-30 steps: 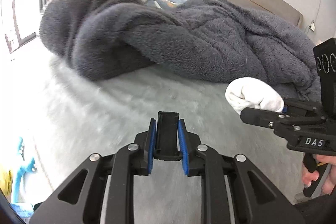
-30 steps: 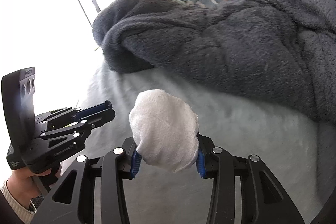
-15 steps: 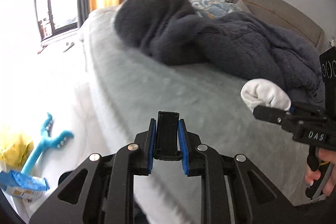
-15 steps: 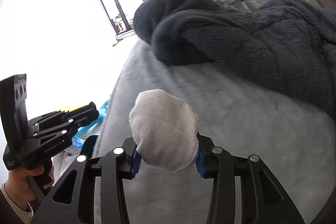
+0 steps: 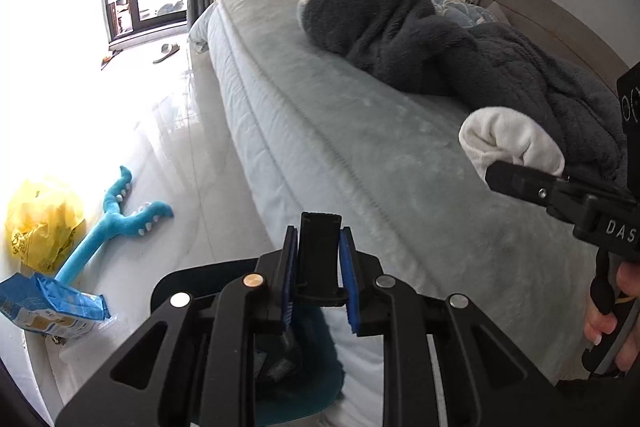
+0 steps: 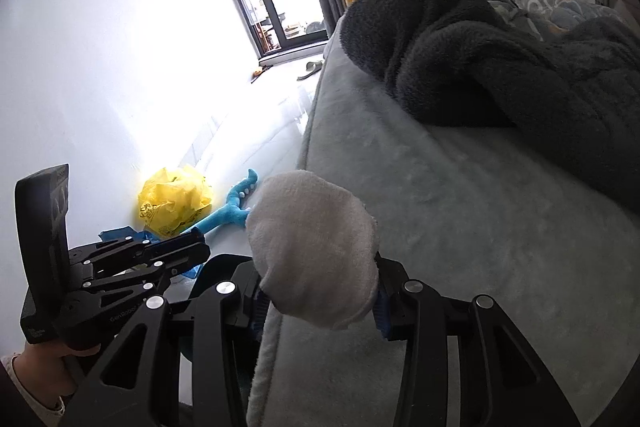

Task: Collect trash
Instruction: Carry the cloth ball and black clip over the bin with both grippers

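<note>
My right gripper point(image 6: 318, 301) is shut on a balled white cloth point(image 6: 314, 251) and holds it over the near edge of the bed; the cloth also shows in the left wrist view point(image 5: 508, 141). My left gripper point(image 5: 319, 269) is shut on a small black rectangular object point(image 5: 320, 251) and hangs beside the bed above a dark blue bin point(image 5: 296, 375) on the floor. The bin's rim also shows in the right wrist view point(image 6: 218, 267). The left gripper shows in the right wrist view point(image 6: 188, 251) at lower left.
A grey bed point(image 5: 360, 147) carries a heaped dark fleece blanket point(image 5: 420, 39). On the white floor lie a yellow plastic bag point(image 5: 40, 215), a blue plush toy point(image 5: 116, 223) and a blue snack packet point(image 5: 52, 311). A slipper point(image 5: 166, 53) lies by the window door.
Both grippers have swung left from over the bed toward its edge. The floor, the bin and the items on the floor have come into view. Both grips are unchanged.
</note>
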Available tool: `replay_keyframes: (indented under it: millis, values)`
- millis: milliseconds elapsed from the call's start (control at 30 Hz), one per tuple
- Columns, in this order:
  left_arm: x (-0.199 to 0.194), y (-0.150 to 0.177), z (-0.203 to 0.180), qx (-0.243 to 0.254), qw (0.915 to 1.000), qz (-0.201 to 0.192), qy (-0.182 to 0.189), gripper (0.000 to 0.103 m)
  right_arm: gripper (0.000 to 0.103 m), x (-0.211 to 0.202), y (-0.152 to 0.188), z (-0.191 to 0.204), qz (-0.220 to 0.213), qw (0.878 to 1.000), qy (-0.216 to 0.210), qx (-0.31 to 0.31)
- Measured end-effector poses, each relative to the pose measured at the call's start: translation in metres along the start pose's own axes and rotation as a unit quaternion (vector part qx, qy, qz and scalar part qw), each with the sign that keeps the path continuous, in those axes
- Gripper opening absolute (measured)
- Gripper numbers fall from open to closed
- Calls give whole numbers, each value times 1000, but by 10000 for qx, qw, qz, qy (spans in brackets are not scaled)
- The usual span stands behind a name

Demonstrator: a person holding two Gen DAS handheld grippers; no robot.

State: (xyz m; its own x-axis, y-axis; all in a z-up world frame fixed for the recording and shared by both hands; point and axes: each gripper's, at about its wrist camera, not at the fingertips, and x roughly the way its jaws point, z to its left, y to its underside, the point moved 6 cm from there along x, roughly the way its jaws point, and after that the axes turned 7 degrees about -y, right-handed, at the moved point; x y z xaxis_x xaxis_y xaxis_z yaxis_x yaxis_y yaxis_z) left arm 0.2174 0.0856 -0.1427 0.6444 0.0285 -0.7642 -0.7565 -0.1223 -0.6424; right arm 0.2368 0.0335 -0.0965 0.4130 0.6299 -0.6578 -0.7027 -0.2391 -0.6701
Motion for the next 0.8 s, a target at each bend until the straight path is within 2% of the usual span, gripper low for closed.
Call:
replay_keyframes:
  millis: [300,600,667,800]
  values:
    - [14,33,55,-297,9971,683,-152,23,42,37,2,63,240,9981,-339,-444]
    - [28,75,85,-378,9891,1419,-91,24,42,69,8,98,501,9956,-491,-627]
    - [30,80,93,-404,9878,1502,-111,32,42,77,9,101,568,9950,-494,-651]
    - [28,86,112,-451,9874,1501,-211,59,42,94,15,107,749,9939,-470,-664]
